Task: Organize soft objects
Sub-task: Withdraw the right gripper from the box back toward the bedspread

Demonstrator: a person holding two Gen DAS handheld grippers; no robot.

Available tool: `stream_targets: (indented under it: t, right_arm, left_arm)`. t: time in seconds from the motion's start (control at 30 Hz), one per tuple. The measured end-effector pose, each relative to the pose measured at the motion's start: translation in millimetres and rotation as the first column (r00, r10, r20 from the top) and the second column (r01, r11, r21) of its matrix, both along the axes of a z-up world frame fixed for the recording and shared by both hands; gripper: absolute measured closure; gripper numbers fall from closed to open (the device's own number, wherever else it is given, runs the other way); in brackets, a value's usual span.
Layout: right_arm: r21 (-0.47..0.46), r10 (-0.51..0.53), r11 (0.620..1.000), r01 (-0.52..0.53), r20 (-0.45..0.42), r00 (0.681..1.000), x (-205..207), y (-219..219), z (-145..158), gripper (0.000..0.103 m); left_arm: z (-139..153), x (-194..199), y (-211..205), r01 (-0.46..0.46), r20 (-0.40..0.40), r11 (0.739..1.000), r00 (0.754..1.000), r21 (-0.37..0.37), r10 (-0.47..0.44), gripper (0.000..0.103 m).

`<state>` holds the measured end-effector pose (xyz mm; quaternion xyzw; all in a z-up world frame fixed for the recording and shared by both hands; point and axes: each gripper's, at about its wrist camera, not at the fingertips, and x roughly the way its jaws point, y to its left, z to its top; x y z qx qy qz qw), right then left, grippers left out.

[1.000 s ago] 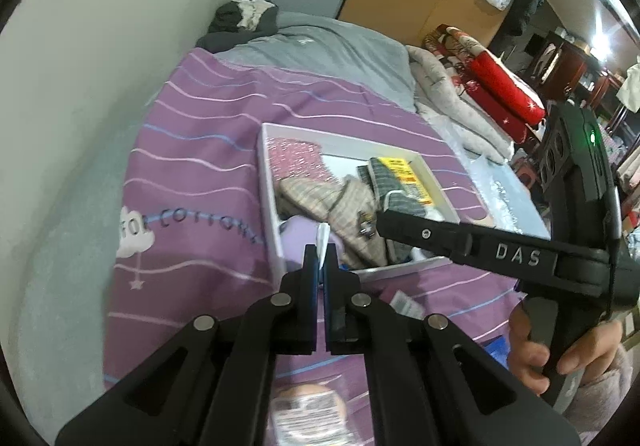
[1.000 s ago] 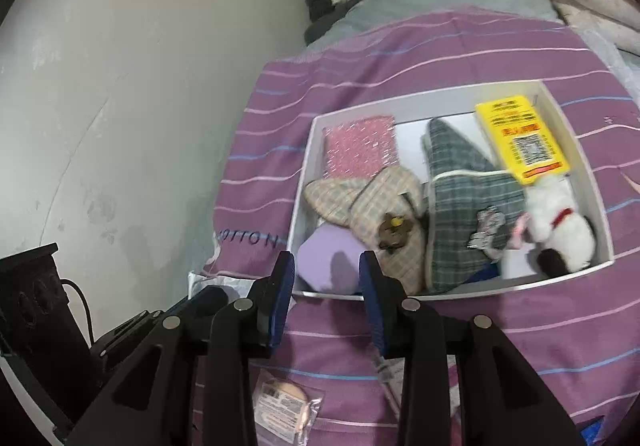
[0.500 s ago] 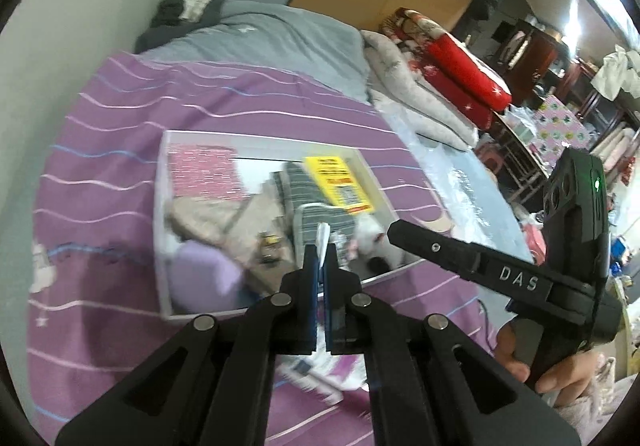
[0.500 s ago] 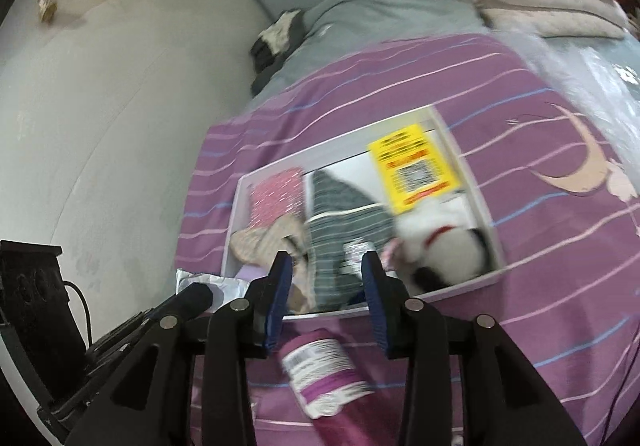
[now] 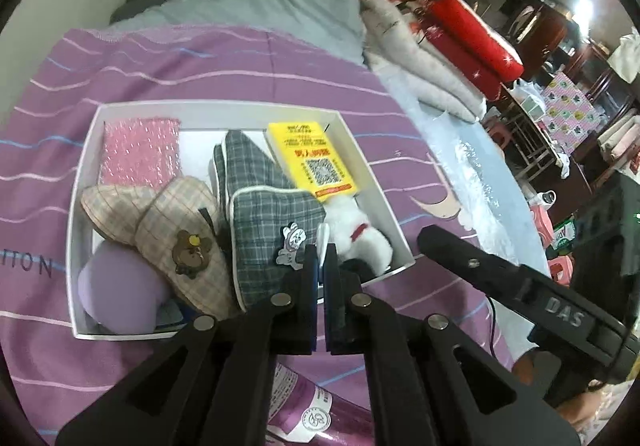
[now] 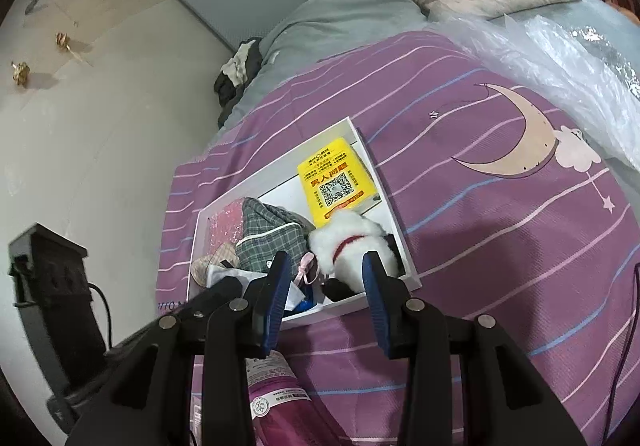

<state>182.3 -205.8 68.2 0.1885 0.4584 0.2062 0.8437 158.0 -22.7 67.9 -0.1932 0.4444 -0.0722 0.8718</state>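
Observation:
A white box [image 5: 86, 134] on the purple bedspread holds a pink pouch [image 5: 138, 150], a beige plaid hat [image 5: 176, 230], a grey plaid hat [image 5: 264, 214], a yellow packet [image 5: 312, 160], a white plush toy [image 5: 356, 234] and a lilac object [image 5: 120, 290]. My left gripper [image 5: 321, 266] is shut on a thin white piece [image 5: 322, 242] above the box's near edge. My right gripper [image 6: 324, 298] is open just above the near right corner of the box [image 6: 404, 246], with the white plush [image 6: 352, 242] between its fingers' line of sight.
A magenta packet [image 6: 276, 402] lies on the bedspread below both grippers, also in the left wrist view [image 5: 316, 410]. Clear plastic sheeting [image 6: 560, 58] and folded quilts [image 5: 420, 46] lie to the right. The wall borders the bed on the left.
Both grippers have swung to the right along the box, from its left end towards the plush toy corner. The left stays shut on the white piece; the right stays open.

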Motion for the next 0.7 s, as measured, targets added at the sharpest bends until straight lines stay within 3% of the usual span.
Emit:
stream_targets:
  t: [0.1,0.27,0.33,0.37,0.4,0.47,0.57,0.7]
  right_arm:
    - [0.013,0.009,1.0,-0.009,-0.007,1.0,0.7,0.9,-4.0,0.066]
    - [0.002,0.016,1.0,-0.016,-0.025,1.0,1.1,2.1,-10.9,0.066]
    - [-0.005,0.027,1.0,-0.027,-0.033,0.999,-0.2,3.2,-12.9,0.066]
    - [-0.012,0.035,0.999,-0.035,-0.038,0.999,-1.3,4.5,-13.6,0.066]
    - [-0.022,0.04,0.999,-0.041,-0.041,0.998,-2.2,5.9,-14.4,0.066]
    - [-0.036,0.047,0.998,-0.049,-0.042,0.998,-4.6,7.9,-15.1,0.06]
    - [-0.033,0.053,0.998,-0.054,-0.042,0.998,-9.0,8.1,-14.2,0.051]
    - [-0.051,0.063,0.997,-0.064,-0.037,0.997,-15.6,10.8,-8.9,0.049]
  left_arm:
    - [-7.9,5.6,-4.1,0.002,-0.022,1.0,1.0,-0.017,-0.002,0.1]
    - [-18.4,7.8,-13.8,-0.007,-0.052,0.999,0.999,0.039,0.009,0.1]
    - [-18.4,3.9,-14.9,-0.023,-0.05,0.996,0.998,0.082,0.027,0.094]
    - [-17.7,2.4,-14.9,-0.029,-0.05,0.994,0.998,0.103,0.034,0.085]
    - [-15.6,-1.0,-14.2,-0.035,-0.047,0.992,0.998,0.125,0.042,0.07]
    - [-12.4,-5.3,-12.5,-0.044,-0.027,0.99,0.999,0.134,0.048,0.052]
    - [-5.8,-14.5,-7.2,-0.065,0.001,0.988,0.998,0.141,0.065,0.048]
    - [-1.3,-20.4,-2.4,-0.066,-0.003,0.989,0.998,0.133,0.067,0.047]
